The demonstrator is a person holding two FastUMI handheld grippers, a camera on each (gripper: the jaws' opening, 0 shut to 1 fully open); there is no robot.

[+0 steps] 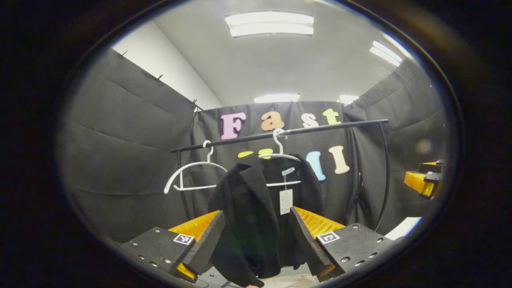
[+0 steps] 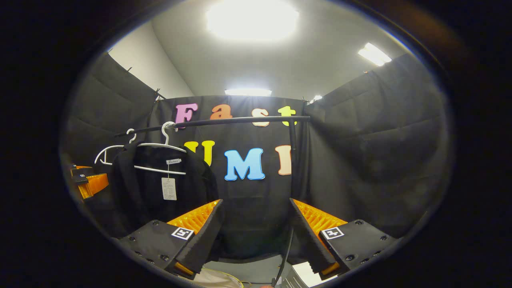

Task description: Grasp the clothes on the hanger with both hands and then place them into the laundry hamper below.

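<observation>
A black jacket (image 1: 256,224) with a white paper tag (image 1: 285,201) hangs on a white hanger (image 1: 280,158) from a black rail (image 1: 304,129). My left gripper (image 1: 257,213) is open and points straight at the jacket, which shows in the gap between its fingers; neither finger presses on the cloth. In the right gripper view the jacket (image 2: 140,192) hangs off to the left. My right gripper (image 2: 256,203) is open, facing the booth's back wall with nothing between its fingers. The pale, yellow-edged rim of the hamper (image 2: 218,280) peeks in below.
An empty white hanger (image 1: 188,176) hangs left of the jacket on the same rail. The rail's upright post (image 2: 293,160) stands ahead of the right gripper. A dark cable (image 2: 285,252) runs down near its right finger. Each gripper shows at the edge of the other's view (image 1: 424,180) (image 2: 90,180).
</observation>
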